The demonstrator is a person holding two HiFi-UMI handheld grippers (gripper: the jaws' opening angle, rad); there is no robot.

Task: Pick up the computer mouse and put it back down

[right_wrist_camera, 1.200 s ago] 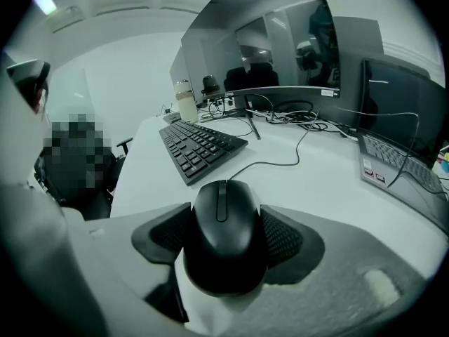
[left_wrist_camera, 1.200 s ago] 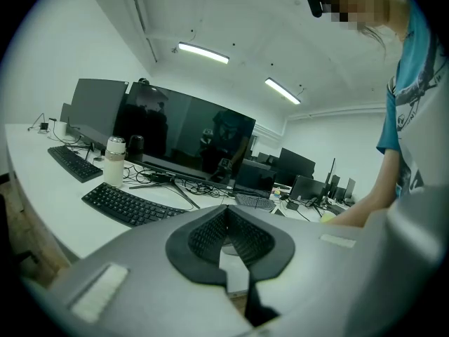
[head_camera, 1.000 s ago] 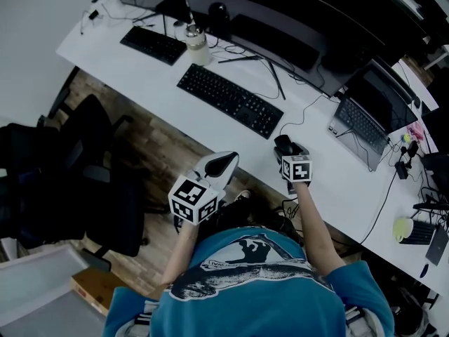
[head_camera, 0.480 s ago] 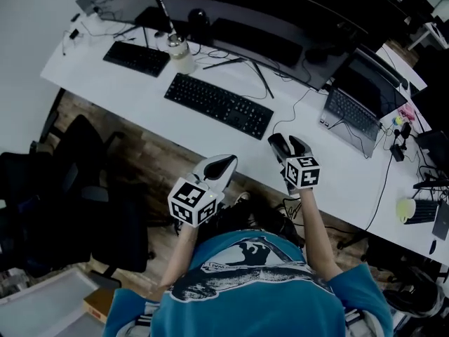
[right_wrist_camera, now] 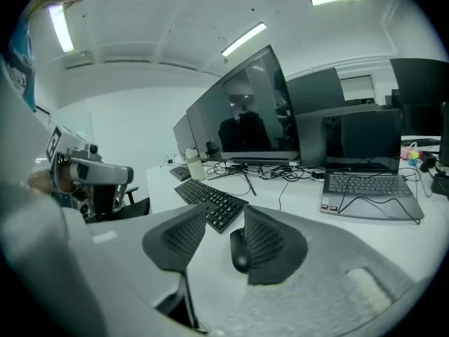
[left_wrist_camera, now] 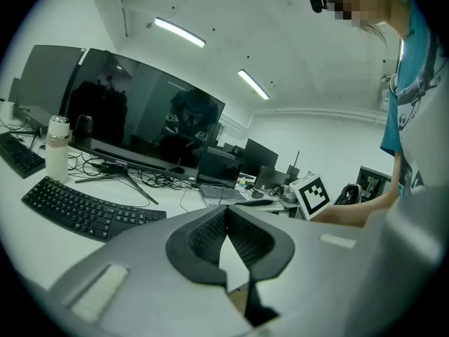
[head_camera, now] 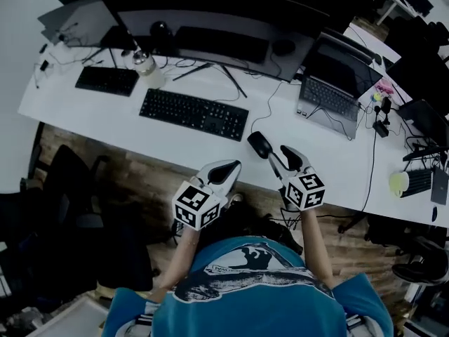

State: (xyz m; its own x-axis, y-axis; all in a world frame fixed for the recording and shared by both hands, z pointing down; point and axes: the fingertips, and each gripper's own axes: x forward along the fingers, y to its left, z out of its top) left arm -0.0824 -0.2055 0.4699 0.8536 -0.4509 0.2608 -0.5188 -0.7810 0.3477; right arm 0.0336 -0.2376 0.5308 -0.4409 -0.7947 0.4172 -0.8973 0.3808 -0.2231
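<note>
- The computer mouse point(head_camera: 260, 144) lies flat on the white worktop point(head_camera: 105, 114), near its front edge. It is to the right of the near keyboard point(head_camera: 193, 114) and in front of the open laptop point(head_camera: 330, 90).
- The right hand-held gripper point(head_camera: 282, 159) hovers just in front of the mouse, with its tips over the worktop's front edge and pointing towards it.
- Its jaws have just been closing but stand partly apart and grip nothing.
- In the right gripper view the mouse point(right_wrist_camera: 240, 251) shows through the gap of that hand-held gripper point(right_wrist_camera: 225, 210). It sits close to the right-side pad, on the worktop beyond the tips, and neither pad presses on it.
- The left hand-held gripper point(head_camera: 228, 166) is held off the worktop's front edge, above the wooden floor point(head_camera: 140, 181), well to the left of the mouse.
- In the left gripper view the tips of that hand-held gripper point(left_wrist_camera: 226, 213) meet, so it is closed with nothing in it.
- A thin cable point(head_camera: 270, 111) runs across the worktop towards the mouse, though whether it joins the mouse is hard to make out.
- Further back stand a wide dark monitor point(head_camera: 217, 20), a pale bottle point(head_camera: 144, 63) and a second keyboard point(head_camera: 107, 80) at the left.
- The person point(head_camera: 249, 286), in a teal printed shirt, stands at the front of the worktop with both forearms reaching forward.
</note>
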